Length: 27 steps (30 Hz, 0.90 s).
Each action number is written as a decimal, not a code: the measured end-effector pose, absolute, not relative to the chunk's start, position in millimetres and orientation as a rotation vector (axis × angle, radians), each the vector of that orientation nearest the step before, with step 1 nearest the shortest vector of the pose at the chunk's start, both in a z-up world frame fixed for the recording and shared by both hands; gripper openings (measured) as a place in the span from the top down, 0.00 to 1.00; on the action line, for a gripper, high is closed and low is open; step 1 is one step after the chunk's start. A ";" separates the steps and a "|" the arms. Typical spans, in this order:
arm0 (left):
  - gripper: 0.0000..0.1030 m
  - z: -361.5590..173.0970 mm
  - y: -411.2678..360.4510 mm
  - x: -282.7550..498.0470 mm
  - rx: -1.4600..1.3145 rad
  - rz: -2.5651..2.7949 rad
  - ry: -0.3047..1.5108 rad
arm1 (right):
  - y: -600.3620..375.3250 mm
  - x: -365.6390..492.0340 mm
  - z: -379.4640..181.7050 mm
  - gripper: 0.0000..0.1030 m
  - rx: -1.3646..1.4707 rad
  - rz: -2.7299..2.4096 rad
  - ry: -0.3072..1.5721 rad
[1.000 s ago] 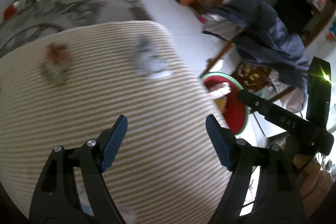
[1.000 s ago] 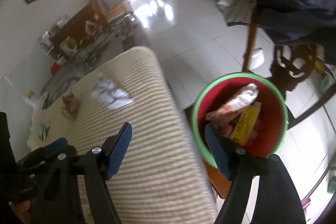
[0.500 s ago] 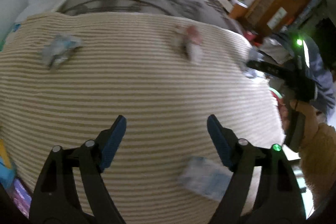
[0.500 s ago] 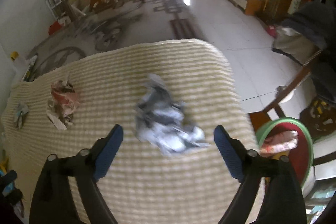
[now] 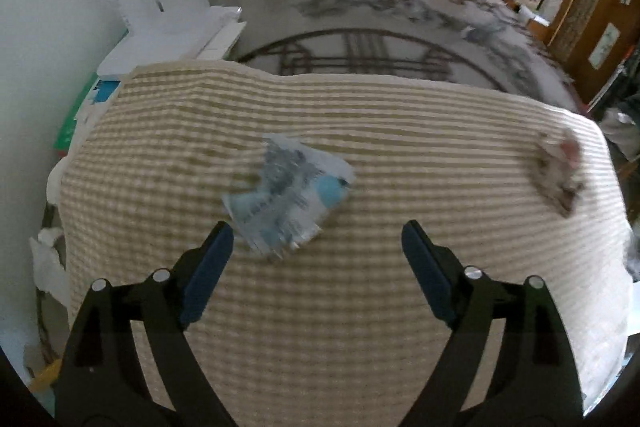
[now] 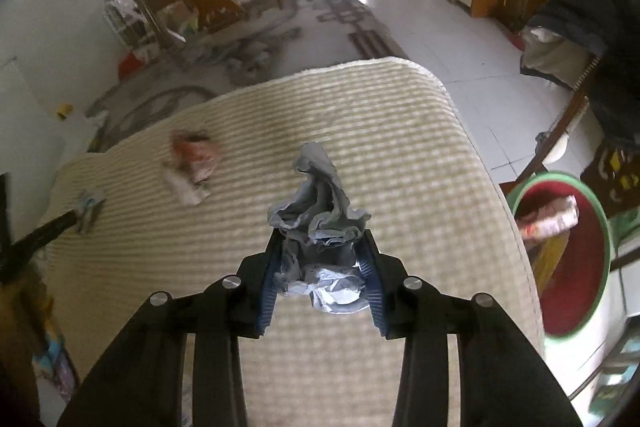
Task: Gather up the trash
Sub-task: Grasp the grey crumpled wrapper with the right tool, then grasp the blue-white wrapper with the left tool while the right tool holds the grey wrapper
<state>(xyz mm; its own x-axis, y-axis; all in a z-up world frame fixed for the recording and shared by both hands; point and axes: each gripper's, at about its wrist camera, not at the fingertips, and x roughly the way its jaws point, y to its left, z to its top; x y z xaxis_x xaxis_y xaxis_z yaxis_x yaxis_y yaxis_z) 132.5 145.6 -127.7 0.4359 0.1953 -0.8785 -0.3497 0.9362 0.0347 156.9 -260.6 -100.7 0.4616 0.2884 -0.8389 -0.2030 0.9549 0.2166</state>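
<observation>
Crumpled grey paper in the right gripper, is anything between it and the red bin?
Nothing visible. The crumpled grey paper, clamped in the right gripper, has only bare striped cloth and the edge between it and the red bin.

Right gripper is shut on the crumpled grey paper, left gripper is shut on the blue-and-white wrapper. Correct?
Not quite. The left gripper is open: in the left wrist view its fingers stand wide apart, and the blue-and-white wrapper lies on the striped cloth ahead of them. The right gripper is indeed shut on the crumpled grey paper.
</observation>
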 end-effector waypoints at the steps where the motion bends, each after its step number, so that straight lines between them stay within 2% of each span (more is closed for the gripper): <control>1: 0.19 -132.0 150.2 136.4 -0.162 0.344 1.082 | -260.7 145.1 -95.6 0.64 0.093 0.298 1.030; 7: 0.21 -160.6 160.1 149.9 -0.204 0.325 1.154 | -263.0 118.9 -93.4 0.64 0.153 0.276 1.038; 8: 0.29 -164.0 162.1 149.4 -0.227 0.319 1.162 | -262.8 117.4 -92.7 0.64 0.147 0.273 1.040; 10: 0.39 -164.0 164.3 145.4 -0.246 0.323 1.146 | -261.3 117.4 -90.8 0.64 0.138 0.268 1.036; 12: 0.67 -162.0 166.1 142.7 -0.243 0.327 1.139 | -260.3 117.1 -88.9 0.64 0.134 0.266 1.032; 14: 0.79 -159.3 167.3 137.5 -0.267 0.325 1.131 | -259.7 115.2 -89.0 0.64 0.134 0.271 1.034; 27: 0.80 -115.5 108.5 95.8 -0.281 0.152 1.037 | -254.3 111.9 -91.8 0.63 0.134 0.299 1.045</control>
<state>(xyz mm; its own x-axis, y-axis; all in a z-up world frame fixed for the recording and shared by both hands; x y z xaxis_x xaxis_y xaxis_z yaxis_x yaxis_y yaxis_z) 95.8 108.5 -115.5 0.5028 -0.0083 -0.8643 -0.2559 0.9537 -0.1580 111.9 -254.3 -91.8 0.4661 0.3057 -0.8302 -0.1795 0.9516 0.2496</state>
